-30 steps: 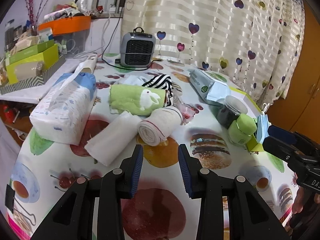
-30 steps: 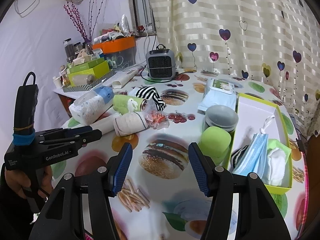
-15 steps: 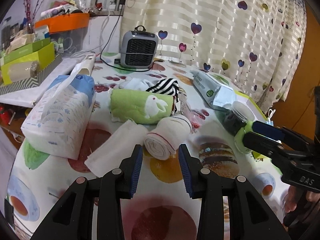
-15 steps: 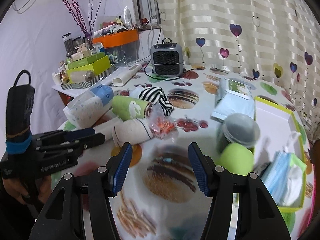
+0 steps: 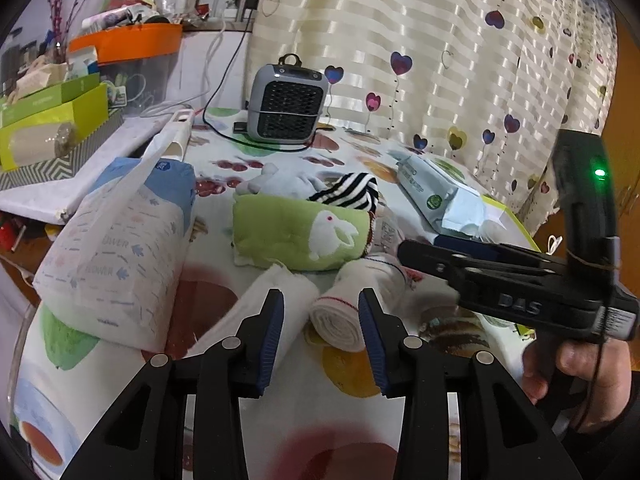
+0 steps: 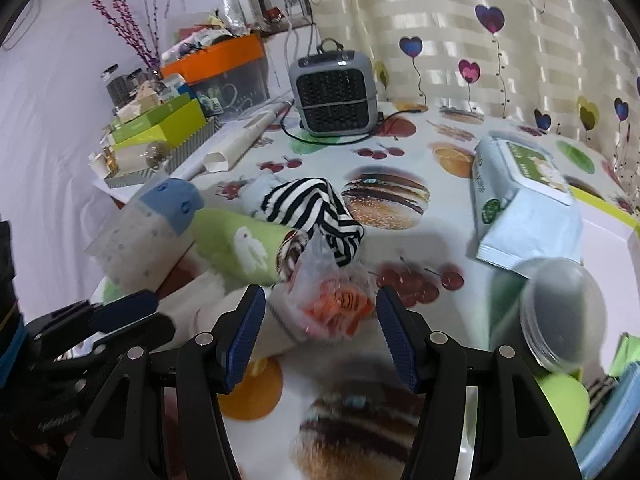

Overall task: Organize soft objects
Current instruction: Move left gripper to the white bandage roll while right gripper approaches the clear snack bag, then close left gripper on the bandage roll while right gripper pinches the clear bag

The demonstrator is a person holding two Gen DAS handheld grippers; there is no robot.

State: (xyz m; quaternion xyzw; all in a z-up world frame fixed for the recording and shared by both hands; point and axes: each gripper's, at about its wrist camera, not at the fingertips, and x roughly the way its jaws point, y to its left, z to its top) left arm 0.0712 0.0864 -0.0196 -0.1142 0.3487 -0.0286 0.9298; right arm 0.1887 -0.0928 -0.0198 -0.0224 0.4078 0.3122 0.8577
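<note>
Looking along the left gripper [image 5: 321,330], its jaws are seen parted about as wide as the white rolled cloth [image 5: 357,304] lying just ahead of them, and nothing is held. This roll, edged with a red line, rests on the table in front of the green rabbit towel [image 5: 300,236], touching it. It is judged light and soft; it should yield under pressure, so the middle of the roll is the best place to be gripped. One flat white cloth [image 5: 256,316] lies beside it, and one striped sock [image 5: 348,194] is behind the green towel. One tissue pack [image 5: 116,248] stands to the left of the towel.

From the right wrist view, the right gripper [image 6: 320,332] is widely open and empty. One crinkled plastic bag [image 6: 332,300] with orange contents lies between its fingers, just right of the green towel [image 6: 236,248]. It is probably light and slippery.
</note>
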